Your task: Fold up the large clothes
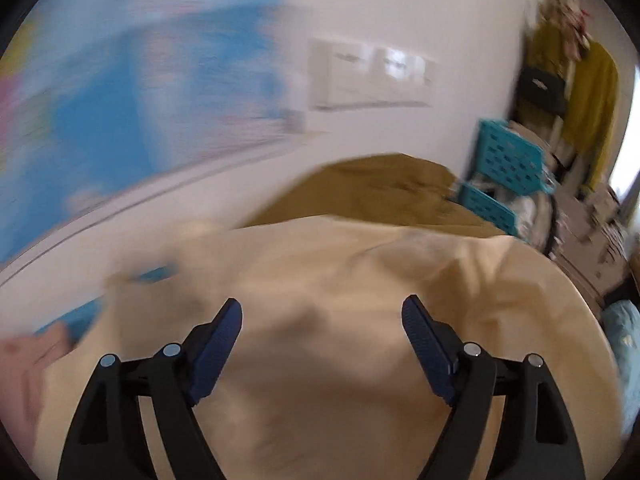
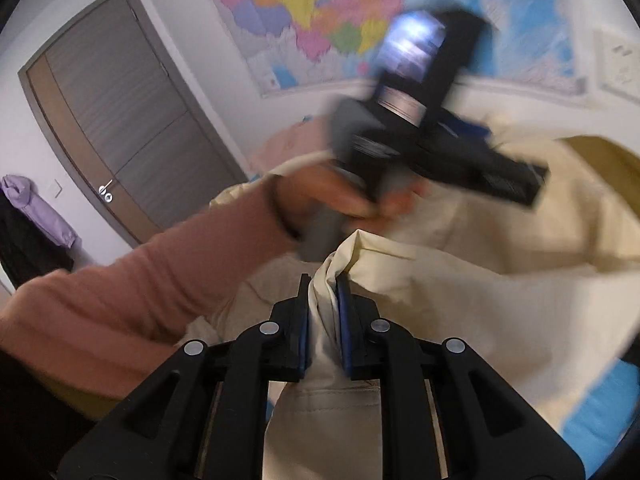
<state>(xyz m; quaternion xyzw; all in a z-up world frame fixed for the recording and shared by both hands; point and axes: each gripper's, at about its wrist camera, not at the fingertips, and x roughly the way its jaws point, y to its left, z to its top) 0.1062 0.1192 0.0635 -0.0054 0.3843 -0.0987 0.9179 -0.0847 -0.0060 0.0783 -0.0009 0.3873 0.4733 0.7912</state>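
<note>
Pinching a bunched fold of cream garment (image 2: 460, 300), right gripper (image 2: 323, 292); left gripper (image 1: 322, 316) spread, empty; axis unclear.

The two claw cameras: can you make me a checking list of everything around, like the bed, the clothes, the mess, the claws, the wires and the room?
Surface: blue sheet, mostly covered by cloth.
Job's things: cream garment spread out, a bunched fold pinched; olive-brown cloth lies behind it.
Clutter: pink cloth at the left edge; teal baskets beside the bed.
Grippers: left claw open above the cream garment, holding nothing; right claw shut on the cream fold.
Cables: nothing seen.
Surroundings: wall map, grey door, yellow clothes hanging; a pink sleeve reaches across. The left view is blurred.
</note>
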